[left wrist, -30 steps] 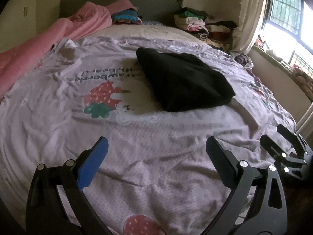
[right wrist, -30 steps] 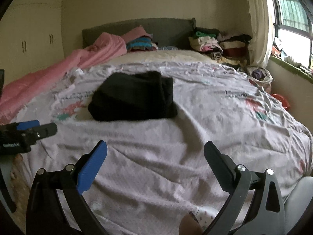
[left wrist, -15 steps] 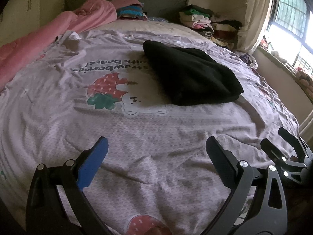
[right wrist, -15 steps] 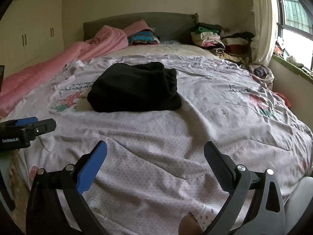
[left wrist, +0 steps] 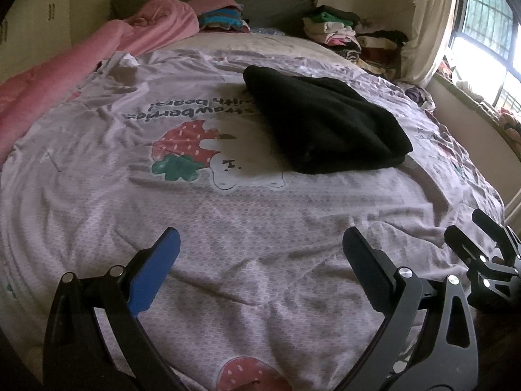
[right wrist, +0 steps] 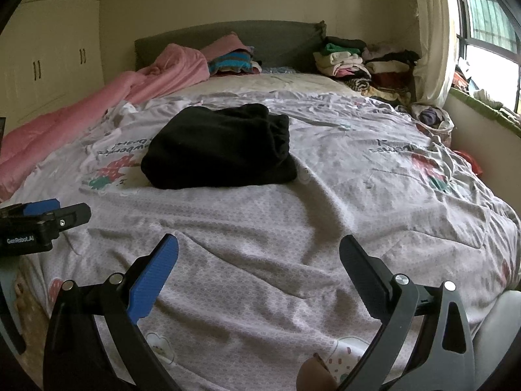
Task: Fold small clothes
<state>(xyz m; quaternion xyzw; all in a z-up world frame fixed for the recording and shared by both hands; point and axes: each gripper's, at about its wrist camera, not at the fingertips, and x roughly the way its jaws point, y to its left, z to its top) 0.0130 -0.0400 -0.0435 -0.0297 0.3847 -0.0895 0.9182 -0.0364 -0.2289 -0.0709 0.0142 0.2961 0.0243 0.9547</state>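
Bed [right wrist: 293, 228]; folded black garment [right wrist: 221, 150], pink blanket [right wrist: 97, 104] on it

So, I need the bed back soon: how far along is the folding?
Done: one black fabric garment lies folded in a compact bundle on the strawberry-print sheet. In hand: nothing; the left gripper and right gripper hang open and empty. Left: possibly the clothes piled by the headboard.

A black garment [left wrist: 322, 123] lies on a pale lilac strawberry-print sheet [left wrist: 228, 221] beside a pink blanket [left wrist: 65, 65].

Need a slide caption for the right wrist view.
Open right gripper above the bedsheet, folded black garment ahead.
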